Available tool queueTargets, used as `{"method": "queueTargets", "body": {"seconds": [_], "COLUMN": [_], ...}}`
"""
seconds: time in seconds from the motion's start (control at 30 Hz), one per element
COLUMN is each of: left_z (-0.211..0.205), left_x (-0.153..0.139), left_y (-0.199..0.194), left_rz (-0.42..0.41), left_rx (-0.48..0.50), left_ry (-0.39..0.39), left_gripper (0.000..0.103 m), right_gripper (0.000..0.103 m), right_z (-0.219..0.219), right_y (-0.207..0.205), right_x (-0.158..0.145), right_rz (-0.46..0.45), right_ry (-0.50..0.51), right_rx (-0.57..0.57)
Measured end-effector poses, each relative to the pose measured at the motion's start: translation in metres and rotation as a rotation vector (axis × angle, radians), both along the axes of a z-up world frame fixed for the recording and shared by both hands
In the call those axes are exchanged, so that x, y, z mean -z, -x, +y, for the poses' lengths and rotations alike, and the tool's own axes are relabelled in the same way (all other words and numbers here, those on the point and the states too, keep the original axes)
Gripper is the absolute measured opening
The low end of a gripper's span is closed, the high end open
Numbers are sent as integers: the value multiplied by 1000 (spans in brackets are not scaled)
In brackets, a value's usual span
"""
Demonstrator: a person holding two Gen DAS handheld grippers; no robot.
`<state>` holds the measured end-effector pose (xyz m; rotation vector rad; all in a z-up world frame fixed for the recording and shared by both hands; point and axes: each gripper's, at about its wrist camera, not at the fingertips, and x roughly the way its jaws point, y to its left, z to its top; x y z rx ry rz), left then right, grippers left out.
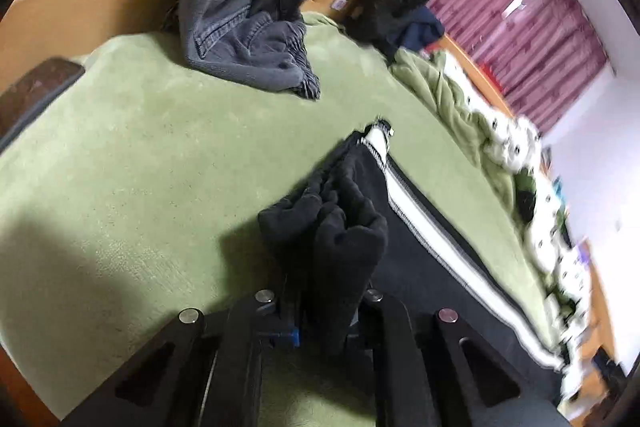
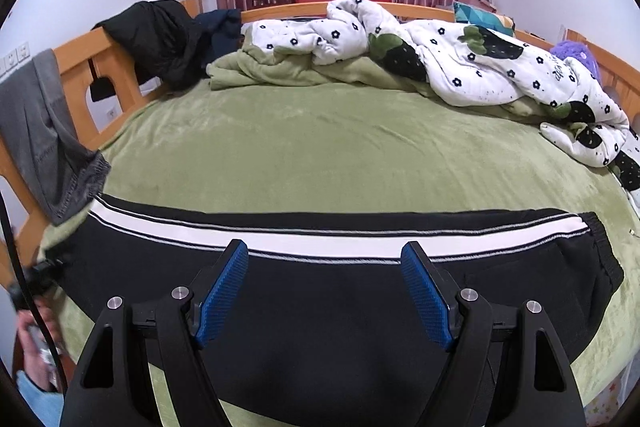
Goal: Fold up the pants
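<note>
Black track pants (image 2: 320,307) with a white side stripe lie stretched across the green bed sheet (image 2: 340,155), waistband to the right. My right gripper (image 2: 324,291) is open above the middle of the pants, blue pads (image 2: 222,297) spread wide and empty. My left gripper (image 1: 320,311) is shut on a bunched end of the black pants (image 1: 332,223), lifting the fabric off the sheet (image 1: 140,167); the striped leg runs away to the lower right.
Grey pants (image 1: 248,27) hang over the wooden bed frame (image 2: 76,67) at the left. A black jacket (image 2: 160,35) drapes on the frame. A white flowered quilt (image 2: 460,59) and green blanket lie bunched along the far side. Curtains and red chairs stand behind.
</note>
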<state>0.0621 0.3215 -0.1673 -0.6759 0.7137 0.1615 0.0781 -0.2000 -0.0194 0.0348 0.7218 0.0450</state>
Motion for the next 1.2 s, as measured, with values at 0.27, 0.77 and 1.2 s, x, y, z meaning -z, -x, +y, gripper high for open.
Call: {"method": "queueTargets", "body": {"seconds": [0.27,0.77,1.2], "left_z": [-10,-120,-395], "left_x": [13,-115,-135], "left_y": [-10,-53,-29], "left_rz": [12,90,-32], "left_rx": [6,62,446], "left_ry": [15,-506,-732], "left_gripper": [46,10,10], "right_gripper": [78,78,78], "right_z": [-40,-139,-227], "right_y": [-13,25,80], "right_x": [60,73,69], "right_rz": [56,-16,-95], "right_ry": [-173,-118,-267], "right_rx": [22,101,251]}}
